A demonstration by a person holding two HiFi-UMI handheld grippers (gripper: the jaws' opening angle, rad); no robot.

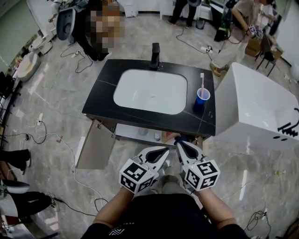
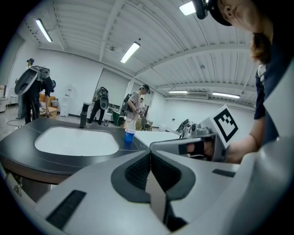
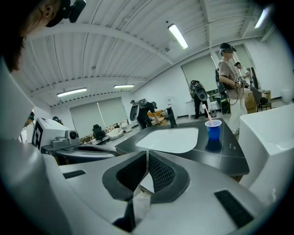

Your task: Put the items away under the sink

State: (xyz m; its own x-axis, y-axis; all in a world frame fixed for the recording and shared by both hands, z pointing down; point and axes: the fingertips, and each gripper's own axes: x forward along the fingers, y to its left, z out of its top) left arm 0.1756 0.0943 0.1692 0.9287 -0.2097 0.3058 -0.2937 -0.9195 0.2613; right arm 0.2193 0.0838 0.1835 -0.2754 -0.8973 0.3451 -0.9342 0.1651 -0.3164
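Only the head view looks down into the cupboard under the sink. Its door (image 1: 96, 144) stands open at the left front, and a shelf (image 1: 135, 132) inside carries a few things too small to name. The two gripper views look level over the black counter (image 1: 105, 93) and do not reach the cupboard — but each shows its own jaws clearly. The left gripper (image 2: 149, 160) has its jaws pressed together with nothing between them, and the right gripper (image 3: 147, 160) likewise. Both are held side by side close to the person's body, pointing toward the counter's near edge.

The blue cup (image 1: 202, 97) stands upright, mouth up, on the right end of the counter, just beside the white basin (image 1: 150, 91). A toothbrush (image 1: 202, 81) stands in it, long axis nearly vertical, head up.

A black tap (image 1: 155, 56) rises behind the basin. A white bathtub (image 1: 252, 107) stands close at the counter's right — cables (image 1: 70, 151) lie on the floor at the left, and people (image 1: 182, 9) stand far behind.
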